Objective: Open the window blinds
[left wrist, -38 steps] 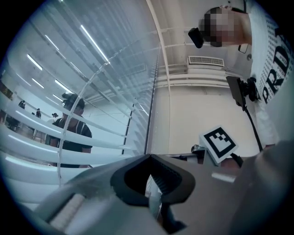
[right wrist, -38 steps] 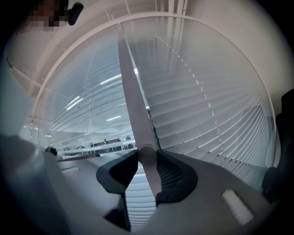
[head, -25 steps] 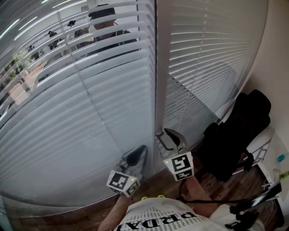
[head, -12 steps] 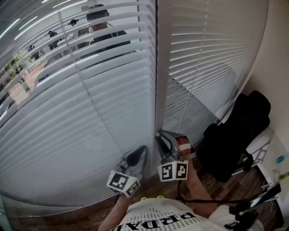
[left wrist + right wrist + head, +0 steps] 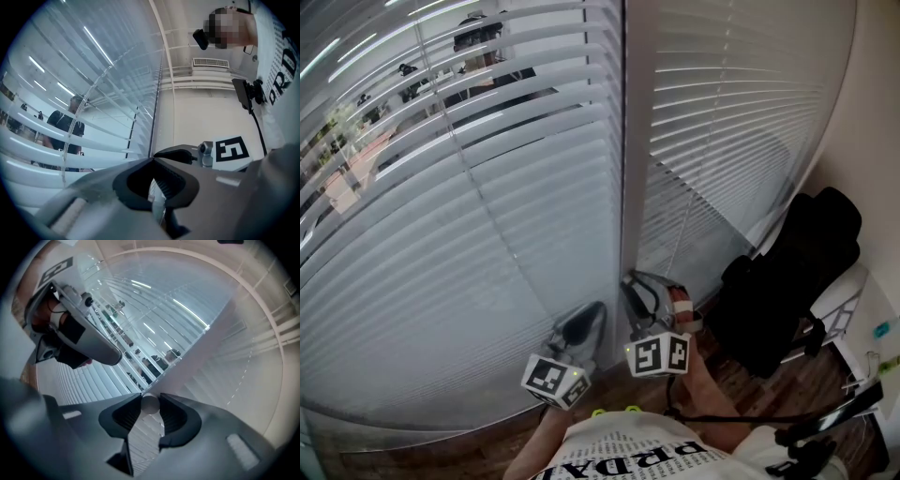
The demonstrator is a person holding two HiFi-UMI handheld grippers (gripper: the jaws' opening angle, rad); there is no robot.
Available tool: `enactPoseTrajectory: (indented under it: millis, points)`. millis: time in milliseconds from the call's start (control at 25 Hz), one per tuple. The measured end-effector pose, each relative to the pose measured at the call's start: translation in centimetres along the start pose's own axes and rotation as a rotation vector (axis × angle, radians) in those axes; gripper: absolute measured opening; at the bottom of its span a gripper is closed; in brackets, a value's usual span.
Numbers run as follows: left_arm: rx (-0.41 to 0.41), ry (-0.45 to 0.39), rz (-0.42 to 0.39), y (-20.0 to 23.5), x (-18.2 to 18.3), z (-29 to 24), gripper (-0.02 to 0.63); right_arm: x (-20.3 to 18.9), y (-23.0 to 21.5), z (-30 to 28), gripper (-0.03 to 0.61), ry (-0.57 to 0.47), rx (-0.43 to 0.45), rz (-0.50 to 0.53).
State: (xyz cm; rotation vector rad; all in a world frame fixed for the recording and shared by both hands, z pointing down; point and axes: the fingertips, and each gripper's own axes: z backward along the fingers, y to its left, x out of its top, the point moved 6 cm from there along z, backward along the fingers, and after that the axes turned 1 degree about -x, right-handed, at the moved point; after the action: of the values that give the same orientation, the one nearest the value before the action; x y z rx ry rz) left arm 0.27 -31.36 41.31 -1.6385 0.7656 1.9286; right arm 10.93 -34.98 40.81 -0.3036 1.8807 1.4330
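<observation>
The right gripper (image 5: 150,401) has its jaws pinched on the tilt wand (image 5: 150,407) beside the blinds (image 5: 469,244). The left gripper (image 5: 153,161) jaws seem closed at the tips

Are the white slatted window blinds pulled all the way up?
No, the white slatted window blinds hang down, fully lowered.

The left tool (image 5: 152,161) fills the lower foreground. Its dark ribbed jaws are drawn together with the tips meeting, and only a thin pale slit shows between the pads. Just beyond it are the right tool (image 5: 176,152) and its marker cube (image 5: 231,150). The blinds (image 5: 56,154) sweep across the left, with a beaded cord (image 5: 82,110) running down them. A person (image 5: 63,129) in a dark shirt shows between the lower slats. A white printed shirt (image 5: 287,61) and a black cable (image 5: 257,126) lie at the right edge.
</observation>
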Motion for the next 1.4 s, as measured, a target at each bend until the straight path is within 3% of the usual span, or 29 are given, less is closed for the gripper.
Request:
enactPoseTrajectory:
  millis: [400, 920, 1200, 1400]
  points:
    - [0.001, -0.006, 0.01, 0.1, -0.1, 0.0, -0.008, -0.3, -0.9, -0.1, 0.133, -0.034, 0.024, -0.354]
    - [-0.01, -0.014, 0.007, -0.2, -1.4, 0.8, -0.008, -1.8, -0.2, 0.2, 0.135, -0.081, 0.024, -0.684]
    - [-0.022, -0.009, 0.006, -0.3, -0.8, 0.4, -0.008, -1.8, -0.4, 0.1, 0.135, -0.071, -0.006, -0.814]
    - [-0.031, 0.006, 0.007, -0.3, -1.0, 0.3, -0.008, -1.8, -0.3, 0.0, 0.135, -0.069, -0.025, -0.827]
